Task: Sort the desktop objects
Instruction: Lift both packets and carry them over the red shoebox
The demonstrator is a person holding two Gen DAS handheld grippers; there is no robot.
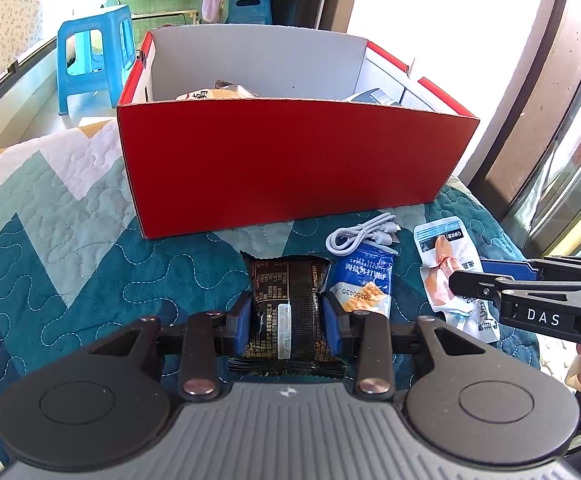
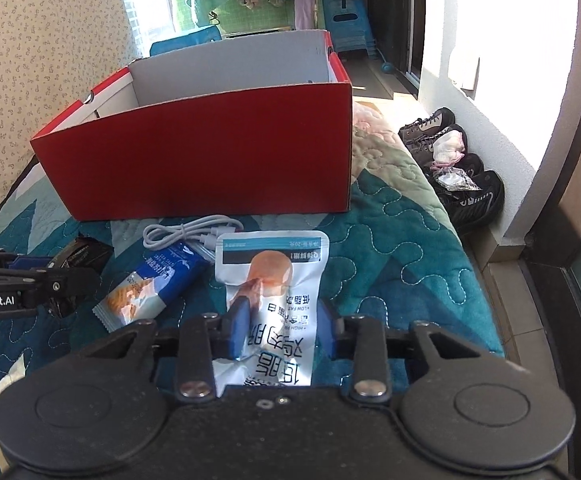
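Observation:
My left gripper (image 1: pixel 286 322) is shut on a black snack packet (image 1: pixel 286 296) that lies on the quilt. My right gripper (image 2: pixel 282 330) is shut on a white chicken-snack pouch (image 2: pixel 272 276), its blue pads pressing both sides; that pouch also shows in the left wrist view (image 1: pixel 446 268). Between them lie a blue biscuit packet (image 1: pixel 364 280) (image 2: pixel 158 288) and a coiled white cable (image 1: pixel 360 232) (image 2: pixel 188 234). The red box (image 1: pixel 290 168) (image 2: pixel 206 160) stands open just behind, with several packets inside.
The quilt (image 1: pixel 50 264) covers the surface and drops off at the right. Shoes (image 2: pixel 462 176) sit on the floor at the right. A blue stool (image 1: pixel 94 56) stands behind the box at the left. A glass door frame runs along the right side.

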